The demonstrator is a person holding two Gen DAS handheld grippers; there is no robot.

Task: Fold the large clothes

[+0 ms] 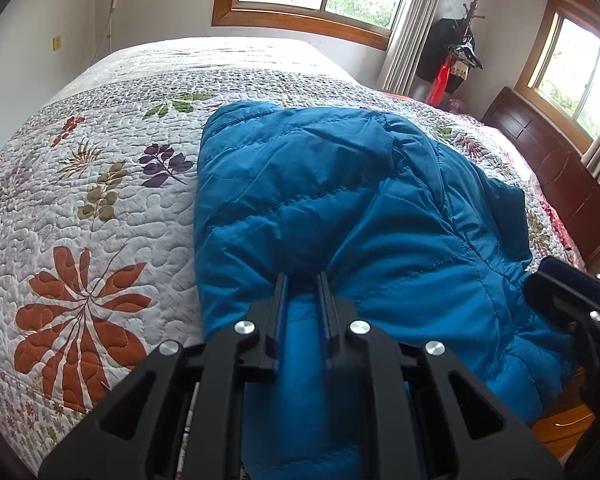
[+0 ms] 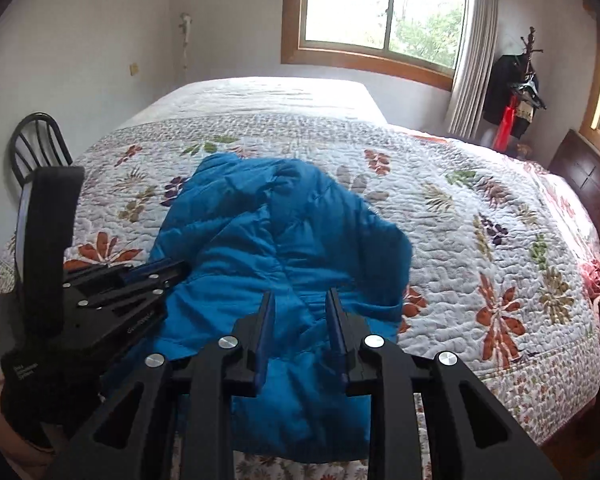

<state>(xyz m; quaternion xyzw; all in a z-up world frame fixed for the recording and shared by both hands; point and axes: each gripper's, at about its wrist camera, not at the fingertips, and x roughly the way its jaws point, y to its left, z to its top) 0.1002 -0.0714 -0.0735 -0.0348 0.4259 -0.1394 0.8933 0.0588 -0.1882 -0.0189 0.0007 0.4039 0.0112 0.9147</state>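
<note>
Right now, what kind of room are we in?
Most likely a bedroom. A big bed with a white quilted floral bedspread fills the room, a dark wooden headboard stands at one side, and a puffy blue quilted jacket lies on the bed near a wood-framed window.

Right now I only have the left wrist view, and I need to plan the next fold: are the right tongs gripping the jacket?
Observer: No. The right tongs are open over the blue jacket. Fabric shows between the fingers, but it doesn't look pinched.
Operator: Where on the jacket are my left tongs holding?
Observer: The left tongs are clamped on the jacket's left edge, towards the near side of the bed.
Operator: Is there anything beside the bed on that side?
Observer: Yes, a black chair stands against the bed's left side.
</note>
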